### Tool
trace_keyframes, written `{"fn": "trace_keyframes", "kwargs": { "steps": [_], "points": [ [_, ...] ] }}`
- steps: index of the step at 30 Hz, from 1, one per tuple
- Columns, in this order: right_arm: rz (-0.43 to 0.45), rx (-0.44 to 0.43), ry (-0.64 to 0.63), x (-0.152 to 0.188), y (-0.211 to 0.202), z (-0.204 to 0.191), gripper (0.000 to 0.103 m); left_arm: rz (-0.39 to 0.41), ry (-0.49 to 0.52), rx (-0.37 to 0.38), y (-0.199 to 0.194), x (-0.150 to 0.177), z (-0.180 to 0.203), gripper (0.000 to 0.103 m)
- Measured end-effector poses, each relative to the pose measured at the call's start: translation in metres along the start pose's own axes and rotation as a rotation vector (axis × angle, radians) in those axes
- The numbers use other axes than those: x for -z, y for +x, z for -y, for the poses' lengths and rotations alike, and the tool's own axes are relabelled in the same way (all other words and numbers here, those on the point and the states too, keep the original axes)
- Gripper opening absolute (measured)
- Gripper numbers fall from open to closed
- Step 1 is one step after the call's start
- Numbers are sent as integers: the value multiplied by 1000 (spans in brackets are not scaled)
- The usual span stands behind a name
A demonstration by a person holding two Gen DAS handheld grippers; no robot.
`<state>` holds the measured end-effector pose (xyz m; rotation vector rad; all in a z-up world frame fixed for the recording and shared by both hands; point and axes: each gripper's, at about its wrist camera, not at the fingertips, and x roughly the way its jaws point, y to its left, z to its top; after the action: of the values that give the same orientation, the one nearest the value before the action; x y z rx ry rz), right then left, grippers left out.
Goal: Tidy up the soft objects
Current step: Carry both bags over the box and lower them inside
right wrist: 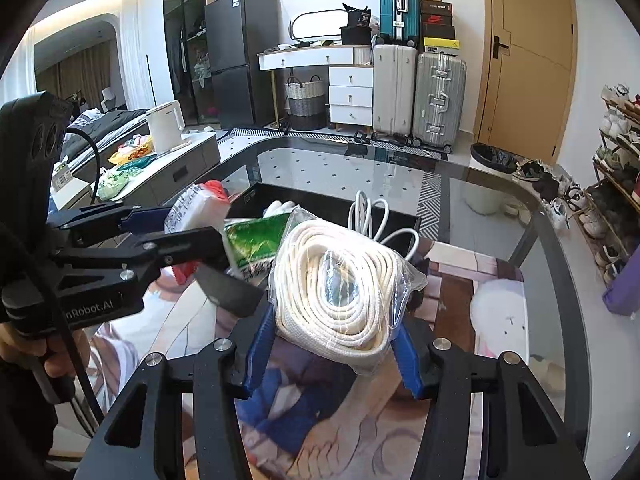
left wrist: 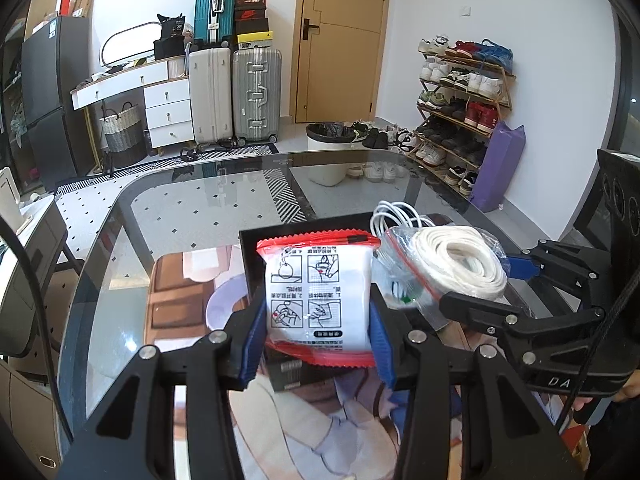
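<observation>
Two tools loaded: left tool clamps packet, right tool clamps bagged rope.

Domestic interior, a lived-in apartment room. Evidence: glass-topped table; wooden door; tiered shoe rack full of sneakers; three suitcases with stacked shoeboxes against the wall; white drawer unit; woven laundry basket; dark refrigerator. Also a lined waste bin, a white electric kettle on a side cabinet, and patterned tile flooring.
</observation>
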<state>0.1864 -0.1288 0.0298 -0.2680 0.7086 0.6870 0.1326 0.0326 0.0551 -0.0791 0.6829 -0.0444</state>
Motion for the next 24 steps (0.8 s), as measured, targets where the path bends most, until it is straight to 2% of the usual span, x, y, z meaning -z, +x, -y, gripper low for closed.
{"fn": "trace_keyframes", "kwargs": {
  "steps": [8, 24],
  "points": [
    [-23, -4, -19, -17, 20, 4, 53, -22, 2, -1, 19, -8, 1, 45],
    [-74, 30, -75, -25, 53, 1, 53, -92, 28, -8, 47, -5, 5, 45]
  ]
}}
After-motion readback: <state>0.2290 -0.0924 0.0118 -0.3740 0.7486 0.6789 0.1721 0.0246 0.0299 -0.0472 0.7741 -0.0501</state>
